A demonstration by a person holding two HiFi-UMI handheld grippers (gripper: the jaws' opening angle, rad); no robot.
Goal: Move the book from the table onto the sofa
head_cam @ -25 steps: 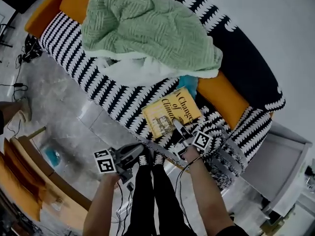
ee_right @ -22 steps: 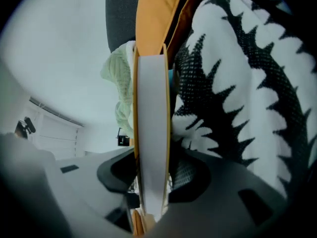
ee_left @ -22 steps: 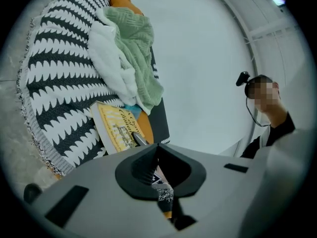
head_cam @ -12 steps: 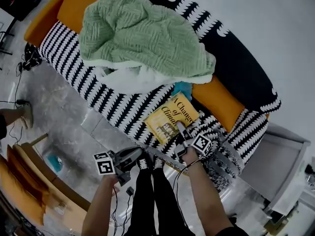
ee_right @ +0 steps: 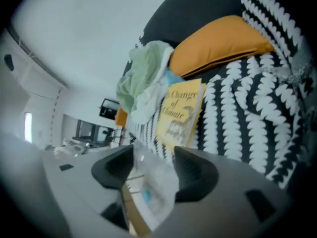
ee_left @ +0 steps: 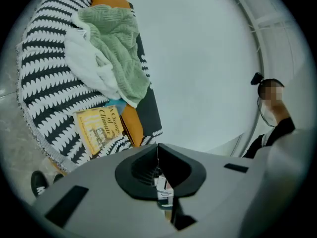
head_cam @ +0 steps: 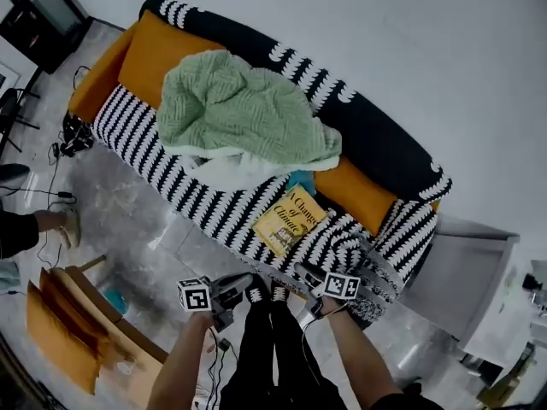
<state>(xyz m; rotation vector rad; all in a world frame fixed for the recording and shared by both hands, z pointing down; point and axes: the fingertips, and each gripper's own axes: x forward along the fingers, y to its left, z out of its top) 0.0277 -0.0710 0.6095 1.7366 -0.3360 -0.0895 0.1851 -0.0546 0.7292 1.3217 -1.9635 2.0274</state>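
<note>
The yellow book (head_cam: 291,220) lies flat on the black-and-white sofa (head_cam: 162,156) seat, beside an orange cushion (head_cam: 363,193). My right gripper (head_cam: 302,271) hovers a little in front of the seat edge, short of the book, with its jaws open and nothing between them. In the right gripper view the book (ee_right: 181,112) lies ahead of the open right gripper (ee_right: 153,168). My left gripper (head_cam: 246,281) is held over the floor in front of the sofa, shut and empty. The left gripper view has the book (ee_left: 99,128) to the left of the closed left gripper (ee_left: 157,155).
A green blanket (head_cam: 244,114) is heaped on the sofa's middle. A wooden table (head_cam: 64,327) stands at lower left, a grey cabinet (head_cam: 457,267) at the right. Cables lie on the floor. A person (ee_left: 275,118) stands to the right; another person's arm (head_cam: 21,231) shows at the left edge.
My right gripper has let go of the book and opened. Both grippers have drawn back from the sofa and risen. The book stays on the seat.
</note>
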